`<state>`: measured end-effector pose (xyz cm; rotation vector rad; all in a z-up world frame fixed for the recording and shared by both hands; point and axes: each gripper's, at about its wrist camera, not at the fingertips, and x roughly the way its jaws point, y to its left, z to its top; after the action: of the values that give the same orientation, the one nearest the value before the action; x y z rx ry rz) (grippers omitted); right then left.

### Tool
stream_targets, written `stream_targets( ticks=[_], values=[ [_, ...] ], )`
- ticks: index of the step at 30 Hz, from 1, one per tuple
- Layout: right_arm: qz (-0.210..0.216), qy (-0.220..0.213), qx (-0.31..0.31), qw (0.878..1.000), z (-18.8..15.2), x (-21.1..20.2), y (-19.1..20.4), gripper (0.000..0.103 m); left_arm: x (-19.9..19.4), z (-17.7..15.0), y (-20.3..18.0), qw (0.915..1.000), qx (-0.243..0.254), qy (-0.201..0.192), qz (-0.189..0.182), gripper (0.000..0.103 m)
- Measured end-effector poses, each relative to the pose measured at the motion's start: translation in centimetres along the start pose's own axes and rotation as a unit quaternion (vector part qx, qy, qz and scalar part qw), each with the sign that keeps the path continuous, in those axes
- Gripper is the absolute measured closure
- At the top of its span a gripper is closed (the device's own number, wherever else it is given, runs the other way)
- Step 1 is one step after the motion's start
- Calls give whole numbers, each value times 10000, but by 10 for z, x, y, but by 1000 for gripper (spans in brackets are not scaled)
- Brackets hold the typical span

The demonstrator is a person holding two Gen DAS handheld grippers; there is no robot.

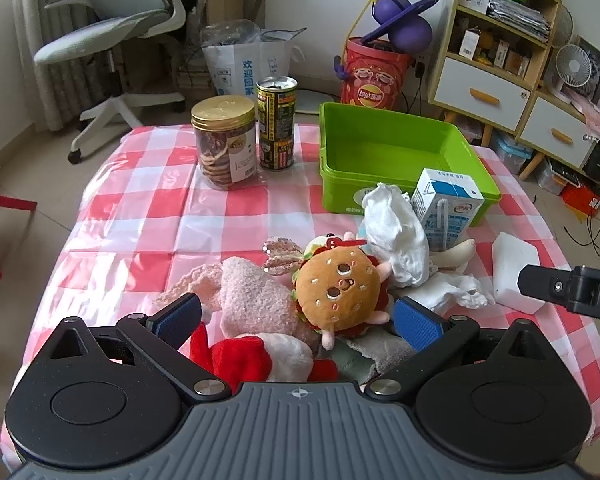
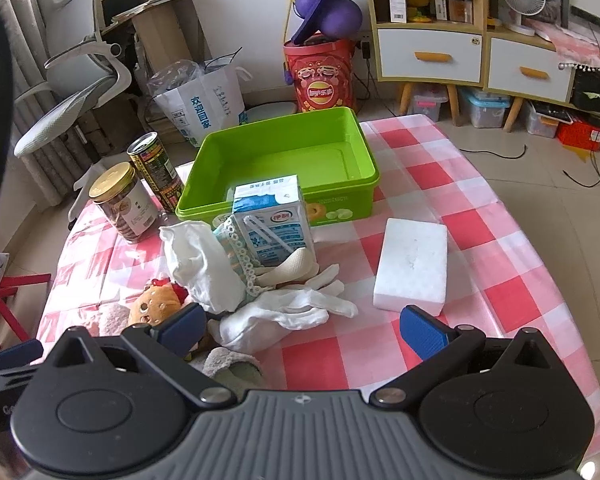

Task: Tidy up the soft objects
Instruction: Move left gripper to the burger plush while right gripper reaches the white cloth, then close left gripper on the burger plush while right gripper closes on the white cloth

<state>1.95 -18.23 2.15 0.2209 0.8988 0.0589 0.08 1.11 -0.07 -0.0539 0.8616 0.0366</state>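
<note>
Soft toys (image 1: 284, 304) outside bare green bin (image 1: 396, 148), both grippers (image 1: 296, 316) (image 2: 300, 326) spread wide

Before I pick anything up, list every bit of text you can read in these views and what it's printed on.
"Lay's", with Chinese characters beside it: red snack bucket on the floor.
"欢迎回家": white shopping bag.
"伊利": milk carton; its smaller print is too blurred to read.
Black and yellow can: dense print, unreadable.
Cookie jar label: too small.
Green bin front label: blurred.
</note>
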Motion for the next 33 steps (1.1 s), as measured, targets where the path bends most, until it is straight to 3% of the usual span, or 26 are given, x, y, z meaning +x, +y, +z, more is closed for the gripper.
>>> stream_targets(
  ticks=[14, 19, 26, 31, 33],
  values=[
    [21, 78, -51, 10000, -2, 7, 5, 21, 1, 0, 4, 9997, 46, 34, -226, 5],
    [448, 274, 30, 9986, 0, 22, 3, 21, 7, 2, 12, 9981, -75, 53, -605, 5],
    [1018, 225, 46, 9945, 3, 44, 5, 22, 25, -4, 10, 9944, 226, -221, -1009, 12],
    [1652, 397, 553, 9839, 8, 70, -1, 35, 41, -12, 7, 9895, 556, -425, -1265, 27],
    [1813, 463, 689, 9799, 9, 79, 0, 46, 48, -12, 8, 9882, 549, -418, -1371, 34]
  ],
)
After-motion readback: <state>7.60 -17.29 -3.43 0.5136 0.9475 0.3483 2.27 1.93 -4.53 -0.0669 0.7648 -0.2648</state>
